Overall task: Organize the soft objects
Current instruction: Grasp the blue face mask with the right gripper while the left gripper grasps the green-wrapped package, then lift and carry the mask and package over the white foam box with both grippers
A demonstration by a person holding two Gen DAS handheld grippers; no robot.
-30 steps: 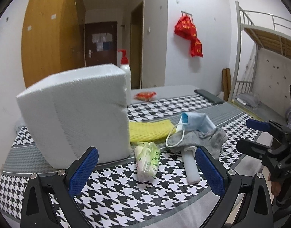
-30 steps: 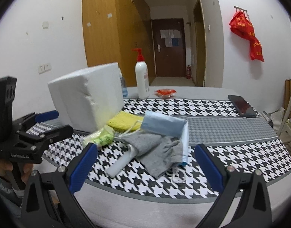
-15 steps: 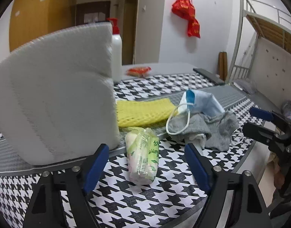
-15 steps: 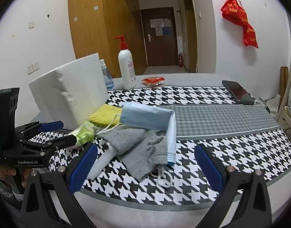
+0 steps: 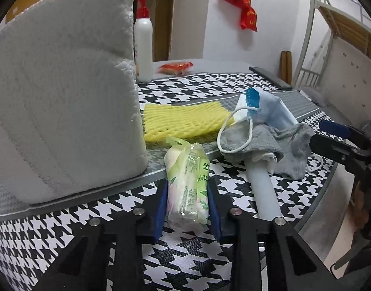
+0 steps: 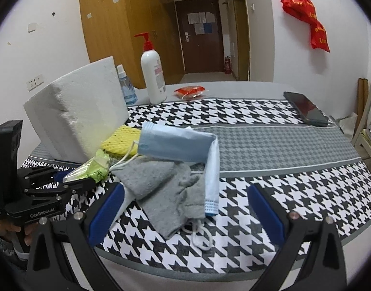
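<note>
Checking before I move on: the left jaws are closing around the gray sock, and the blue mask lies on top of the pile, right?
Not the sock. The left wrist view shows the left gripper closing its jaws around the green tissue pack. The gray sock lies untouched, with the blue mask on top.

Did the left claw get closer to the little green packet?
Yes. The left claw came down toward the table, and its jaws are closing around the green packet beside the white foam block.

Left gripper (image 5: pixel 187 206) closing around tissue pack (image 5: pixel 187 184)
</note>
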